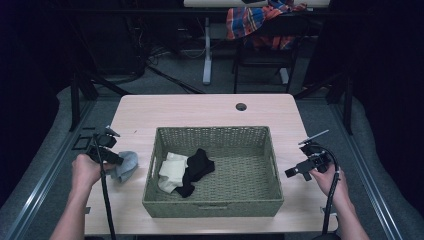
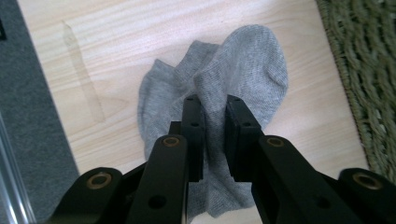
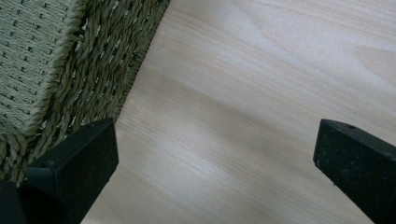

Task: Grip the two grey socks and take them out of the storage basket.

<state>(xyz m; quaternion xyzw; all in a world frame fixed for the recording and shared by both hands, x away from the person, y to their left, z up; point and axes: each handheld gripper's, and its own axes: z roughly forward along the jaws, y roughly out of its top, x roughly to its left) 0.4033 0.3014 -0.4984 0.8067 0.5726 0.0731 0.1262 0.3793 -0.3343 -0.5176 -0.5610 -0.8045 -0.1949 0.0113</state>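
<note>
Grey sock [image 2: 219, 88] lies crumpled on the counter [image 1: 200, 107], just off the left wall of the woven basket [image 1: 212, 207], and the left tongs [image 2: 212, 107] are down on it right now, jaws drawn nearly together with a fold of the knit pinched between them. It looks soft, limp and light; it should drape and dangle rather than keep any shape, so a bunched fold near the middle, where the tongs sit, seems the safest hold. A thin edge could slip out. Over on the other side, the right tongs [image 3: 215, 149] hang spread wide above bare wood beside the basket's right wall, gripping nothing. Inside the basket, a cream sock [image 1: 171, 172] and a black sock [image 1: 196, 170] lie touching at the left end. The basket's raised rim stands between the grey sock and the inside, so by my reckoning it must be cleared.
</note>
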